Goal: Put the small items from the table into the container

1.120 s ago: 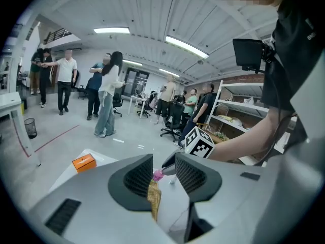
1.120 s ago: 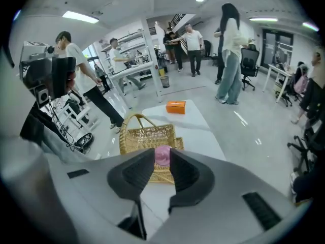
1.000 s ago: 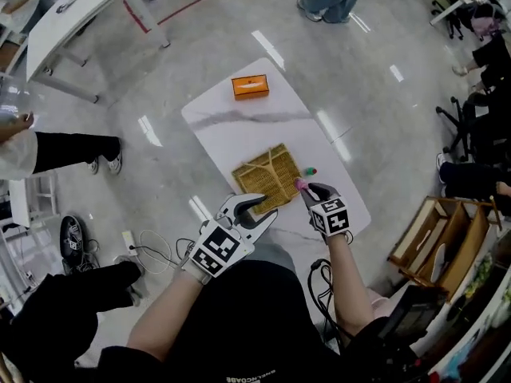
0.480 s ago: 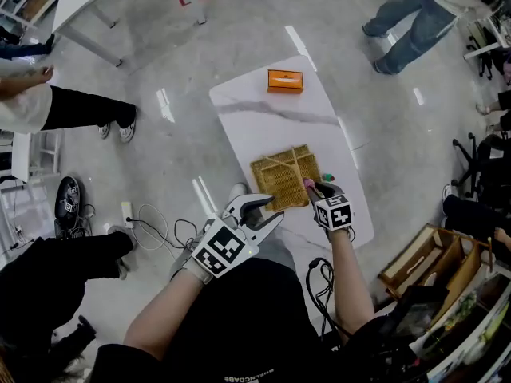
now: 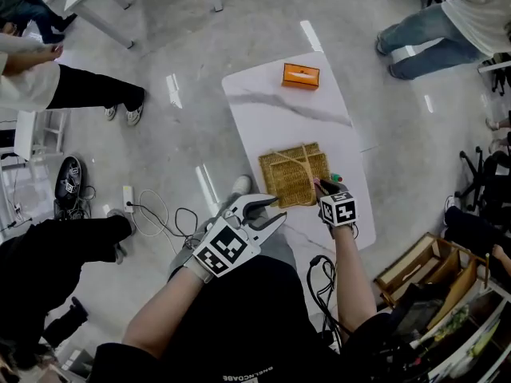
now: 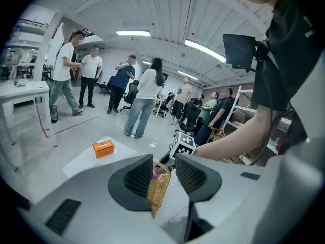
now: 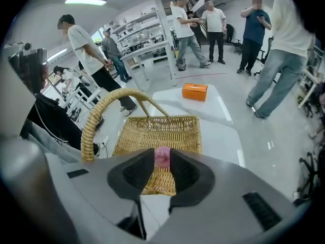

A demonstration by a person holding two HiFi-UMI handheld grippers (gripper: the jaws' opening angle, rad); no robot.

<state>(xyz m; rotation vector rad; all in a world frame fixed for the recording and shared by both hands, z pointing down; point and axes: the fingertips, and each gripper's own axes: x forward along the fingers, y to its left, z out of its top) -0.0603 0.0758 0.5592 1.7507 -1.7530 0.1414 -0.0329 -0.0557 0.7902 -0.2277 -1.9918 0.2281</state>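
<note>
A woven wicker basket [image 5: 294, 174] with a hoop handle [image 7: 108, 110] stands on the white marble table [image 5: 271, 114]. My right gripper [image 5: 322, 187] hangs over the basket's near right corner, shut on a small pink item [image 7: 162, 156] that pokes up between its pads. Below it lies the basket's floor [image 7: 158, 132]. A small green item [image 5: 337, 177] lies on the table by the basket's right side. My left gripper [image 5: 263, 211] hovers open off the table's near edge, nothing between its jaws; the basket rim [image 6: 159, 187] shows beyond them.
An orange box [image 5: 300, 76] sits at the table's far end. Cables and a power strip [image 5: 129, 199] lie on the floor to the left. Several people stand around the room, and wooden crates [image 5: 423, 266] are at the right.
My right gripper has come down with the pink item towards the basket's near right corner. The left gripper has drifted a little and stays open. The head view has swung, shifting the table rightward.
</note>
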